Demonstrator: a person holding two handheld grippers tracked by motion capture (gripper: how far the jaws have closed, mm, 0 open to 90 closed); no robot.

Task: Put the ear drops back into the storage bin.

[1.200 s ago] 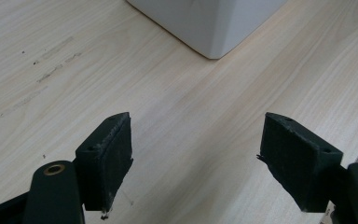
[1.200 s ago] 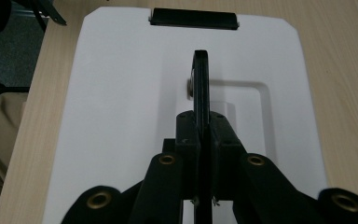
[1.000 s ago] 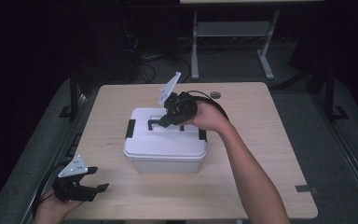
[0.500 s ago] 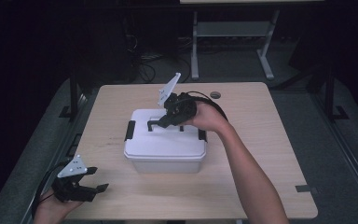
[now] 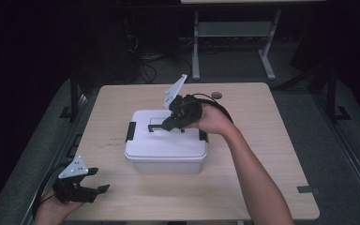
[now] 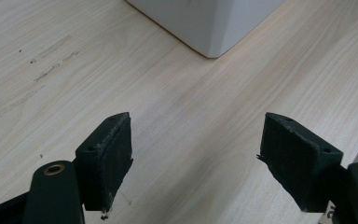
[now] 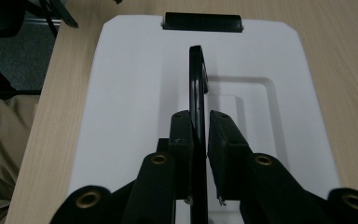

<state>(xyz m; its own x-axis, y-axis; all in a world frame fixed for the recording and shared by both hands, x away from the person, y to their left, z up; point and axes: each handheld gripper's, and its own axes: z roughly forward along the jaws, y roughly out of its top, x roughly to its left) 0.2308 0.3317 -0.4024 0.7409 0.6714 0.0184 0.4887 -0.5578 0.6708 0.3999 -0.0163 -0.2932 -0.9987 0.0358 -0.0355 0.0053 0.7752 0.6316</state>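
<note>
- We have the black carry handle [image 7: 196,84] of a white lidded storage box [image 5: 166,149] standing upright on the lid, and the box sits near the middle of the wooden table [image 5: 262,154].
- Our right gripper [image 7: 199,135] is clamped on that handle: the jaws are almost closed, with the thin bar pinched between the pads.
- In the high view the right gripper [image 5: 180,115] reaches over the lid from the far right side, and black latches [image 5: 131,131] sit at the box ends.
- We judge the hold is narrow: if we lift off-centre, the slim bar could pivot or slide out of the pads.
- If the latches are not locked, which we cannot tell, the lid may come away and leave the tub behind.
- Our left gripper [image 5: 82,187] rests at the near left corner, well apart from the box; its jaws stand wide open on nothing, so it cannot steady a tilting box.
</note>
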